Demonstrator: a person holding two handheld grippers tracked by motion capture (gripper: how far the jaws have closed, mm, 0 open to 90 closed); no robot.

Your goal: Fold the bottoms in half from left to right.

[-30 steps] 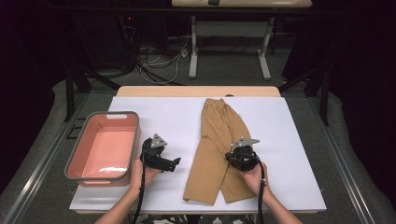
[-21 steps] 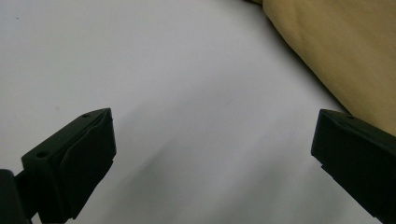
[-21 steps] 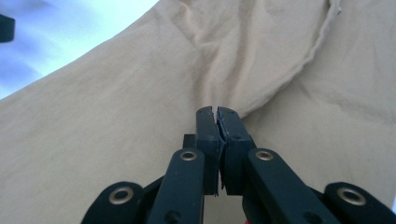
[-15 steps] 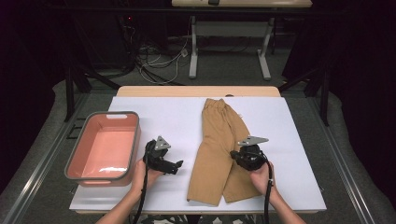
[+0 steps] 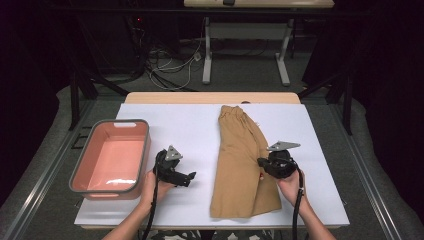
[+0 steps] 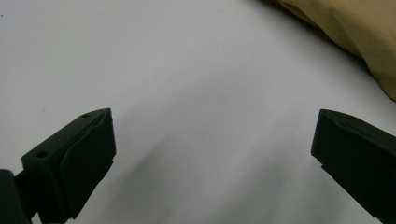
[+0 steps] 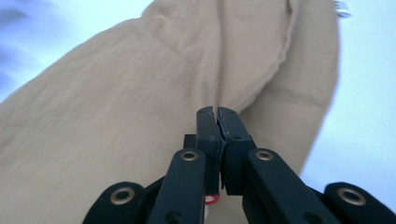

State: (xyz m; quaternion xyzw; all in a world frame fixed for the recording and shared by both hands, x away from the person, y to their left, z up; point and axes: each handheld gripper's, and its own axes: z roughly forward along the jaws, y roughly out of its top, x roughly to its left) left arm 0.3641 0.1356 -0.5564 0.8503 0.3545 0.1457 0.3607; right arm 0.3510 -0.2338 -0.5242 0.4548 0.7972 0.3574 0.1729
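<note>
Where they lie flat, the tan trousers (image 5: 240,160) are folded lengthwise.

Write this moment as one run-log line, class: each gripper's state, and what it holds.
left gripper: open, over bare white table | right gripper: shut on tan trousers edge | pink bin: untouched

Tan cotton trousers (image 5: 240,165), folded lengthwise into 1 long strip, lay flat on the white table cover right of centre; waistband at the far end, hems toward the near edge, right edge slightly lifted.
</note>
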